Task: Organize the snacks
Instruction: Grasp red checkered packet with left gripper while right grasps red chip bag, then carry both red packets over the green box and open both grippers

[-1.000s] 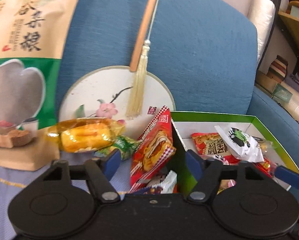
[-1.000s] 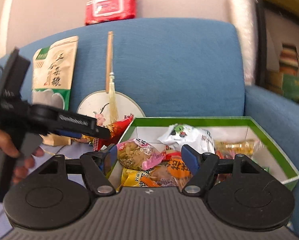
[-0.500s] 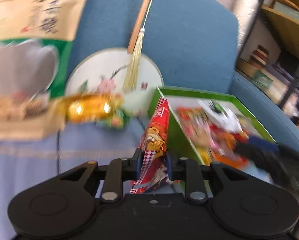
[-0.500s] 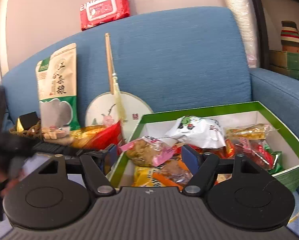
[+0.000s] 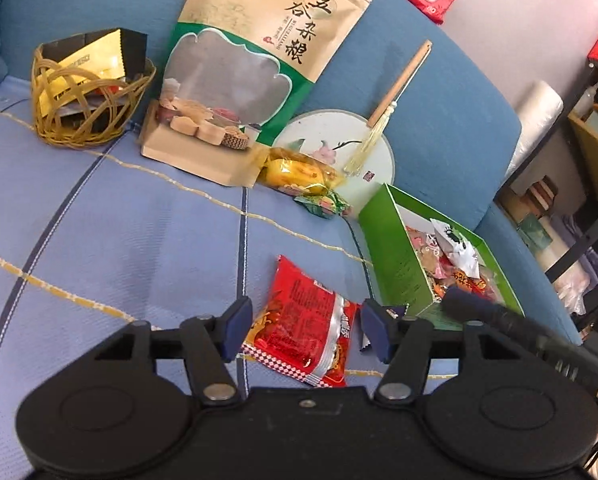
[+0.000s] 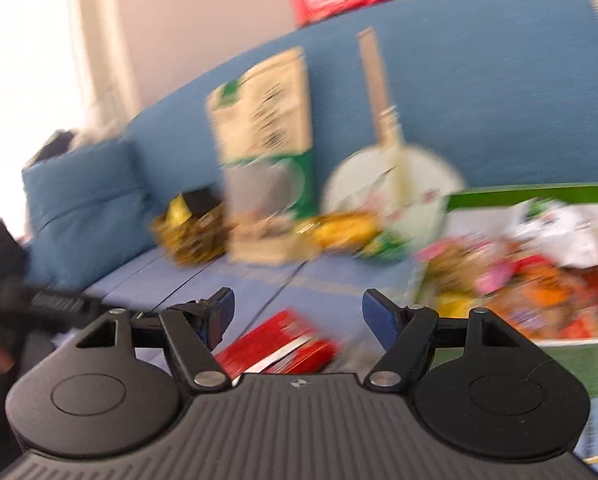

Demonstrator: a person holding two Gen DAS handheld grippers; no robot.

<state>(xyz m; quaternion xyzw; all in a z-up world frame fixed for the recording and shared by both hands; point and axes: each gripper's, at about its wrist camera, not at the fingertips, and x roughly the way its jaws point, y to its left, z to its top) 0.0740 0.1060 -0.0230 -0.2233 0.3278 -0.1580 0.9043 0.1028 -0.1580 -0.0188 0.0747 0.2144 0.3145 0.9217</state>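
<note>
Red foil snack packet [image 5: 299,320], flat and glossy with a checkered lower edge, lies on the blue woven sofa seat [image 5: 119,248] just left of the green cardboard box [image 5: 395,264] of mixed wrapped snacks. The left hand-held gripper [image 5: 305,326] has its jaws opening wide, the packet between the blue pads but unpressed. The right hand-held gripper [image 6: 297,312] stands wide and empty above the same packet; further back are a woven wicker basket [image 5: 87,120], a kraft-paper grain pouch [image 5: 259,60] and a round paper fan [image 5: 339,140].

Both wrist cameras look low and close across the sofa seat, sharing the red snack packet [image 5: 299,320] beside the green box [image 5: 399,268]; the right view is blurred.
</note>
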